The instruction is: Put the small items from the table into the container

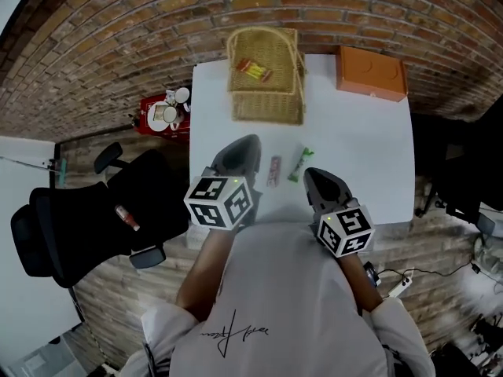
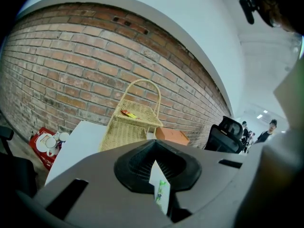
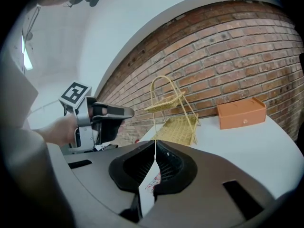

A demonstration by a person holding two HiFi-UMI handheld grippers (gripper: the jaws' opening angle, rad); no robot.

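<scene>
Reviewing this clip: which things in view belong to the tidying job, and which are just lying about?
Job: wicker basket; pink packet and green packet on the table; green-print sachet in the left tongs; red-print sachet in the right tongs.
Lying about: orange box; office chair; red tray of cups.

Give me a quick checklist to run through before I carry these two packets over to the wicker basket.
1. Left gripper, fingers shut on the white-and-green packet: ok.
2. Right gripper, fingers shut on the white packet with red print: ok.
3. Wicker basket upright on the table, tiers open: ok.
4. Room in the upper tier: ok, only a red-and-yellow item lies there.
5. Contents of the lower tier: cannot tell.
6. Table emptied of small items: not ok, a pink sachet and a green sachet lie between the grippers.
</scene>
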